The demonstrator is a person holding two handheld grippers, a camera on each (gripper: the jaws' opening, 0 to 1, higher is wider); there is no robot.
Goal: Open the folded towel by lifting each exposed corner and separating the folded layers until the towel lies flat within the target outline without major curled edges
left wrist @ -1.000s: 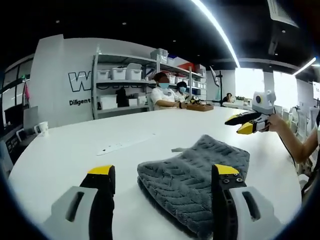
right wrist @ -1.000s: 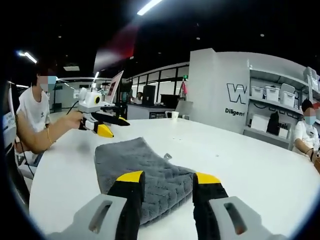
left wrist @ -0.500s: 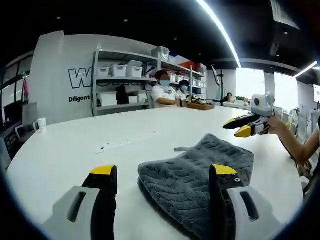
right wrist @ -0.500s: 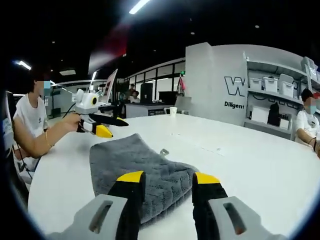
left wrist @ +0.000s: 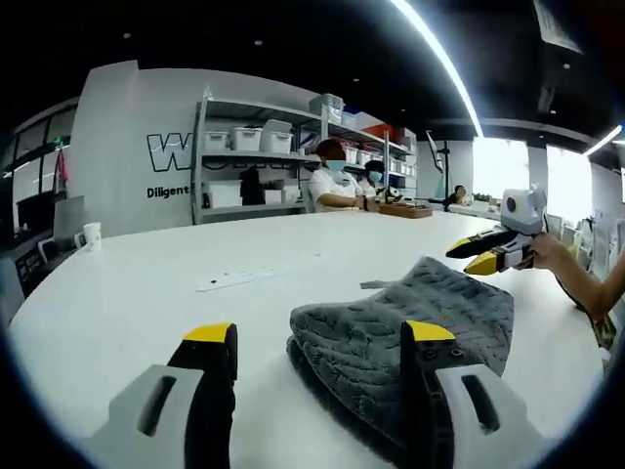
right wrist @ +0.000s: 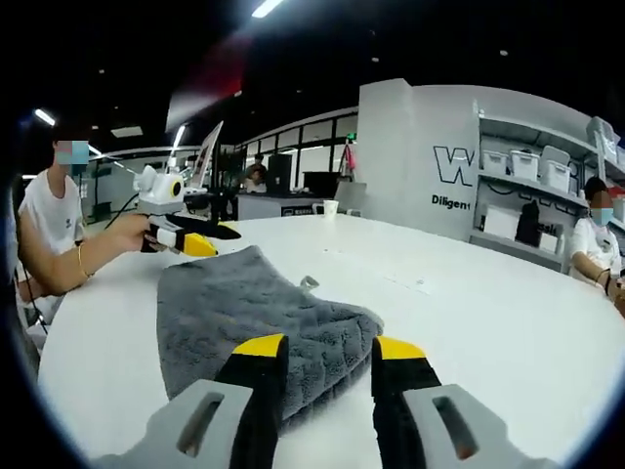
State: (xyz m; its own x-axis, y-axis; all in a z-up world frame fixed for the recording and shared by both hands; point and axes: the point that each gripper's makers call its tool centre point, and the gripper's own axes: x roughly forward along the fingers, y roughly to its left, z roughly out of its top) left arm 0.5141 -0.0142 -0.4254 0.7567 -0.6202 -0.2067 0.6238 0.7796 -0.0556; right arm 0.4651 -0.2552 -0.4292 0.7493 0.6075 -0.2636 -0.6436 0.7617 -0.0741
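Note:
A grey folded towel (left wrist: 420, 318) lies on the white table (left wrist: 146, 293). My left gripper (left wrist: 317, 342) hovers low over its near folded end, open, with the right jaw over the cloth and the left jaw over bare table. My right gripper (left wrist: 471, 257) shows past the far end, held by a hand. In the right gripper view the towel (right wrist: 234, 298) runs away from me, and my right gripper (right wrist: 327, 347) stands open at its near edge with nothing between the jaws. The left gripper (right wrist: 210, 237) sits at the towel's far end.
A white strip (left wrist: 234, 279) lies on the table beyond the towel. A cup (left wrist: 91, 234) stands near the far left edge. Shelves with white bins (left wrist: 264, 142) line the wall, and people (left wrist: 337, 186) sit at the table's far side.
Both cameras have drifted lower and slightly sideways, so the towel looks nearer and larger. The towel itself lies as before, and both grippers stay open.

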